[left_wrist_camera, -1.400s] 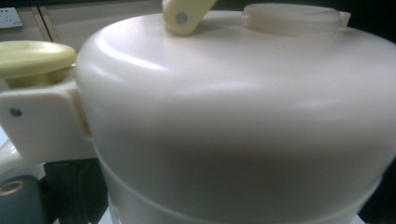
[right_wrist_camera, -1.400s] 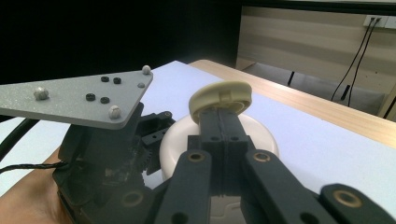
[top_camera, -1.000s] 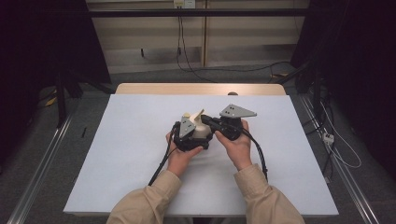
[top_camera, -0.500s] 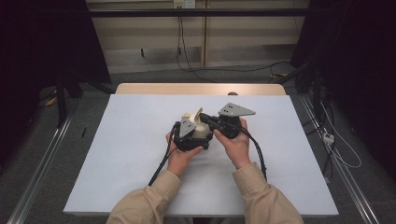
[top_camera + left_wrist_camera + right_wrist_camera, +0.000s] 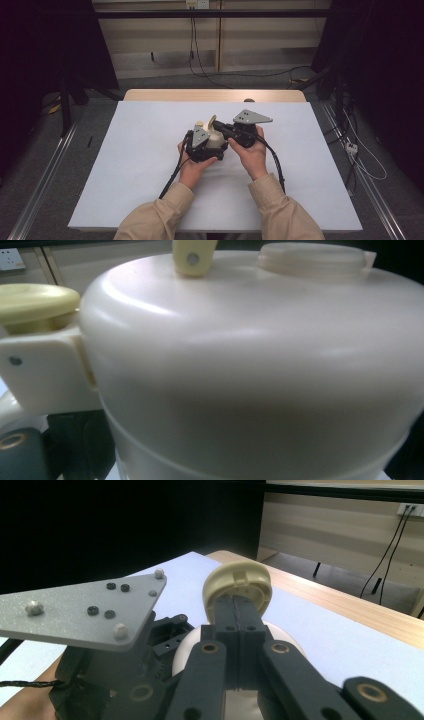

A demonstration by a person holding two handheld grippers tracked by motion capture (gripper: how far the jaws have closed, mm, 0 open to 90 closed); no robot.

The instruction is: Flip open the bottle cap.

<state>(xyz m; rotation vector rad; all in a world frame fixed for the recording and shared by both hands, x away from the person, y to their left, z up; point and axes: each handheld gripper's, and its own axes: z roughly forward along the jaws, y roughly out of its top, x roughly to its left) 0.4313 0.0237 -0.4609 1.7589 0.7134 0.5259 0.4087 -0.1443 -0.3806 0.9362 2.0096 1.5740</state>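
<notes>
step: left gripper [image 5: 204, 145] is bracing the cream plastic round-shouldered jug [image 5: 216, 140] mid-table, jaws hidden – can't tell | right gripper [image 5: 235, 611] is pinching the jug's pale-yellow flip lid [image 5: 238, 583], jaws narrow | next: likely calling for a gentle lift of the lid | room: white table [image 5: 125, 165] is lying open all round – edges well apart

The jug [image 5: 260, 370] is smooth, glossy cream plastic, and its yellowish lid [image 5: 237, 585] looks like duller plastic. Both the left tool [image 5: 207, 145] and the right tool [image 5: 235, 615] are matt black plastic, the left topped by a grey, finely speckled plate [image 5: 85, 610]. The surface [image 5: 140, 150] is matt white with a pale wood edge, and the sleeves [image 5: 280, 210] are beige cloth.
</notes>
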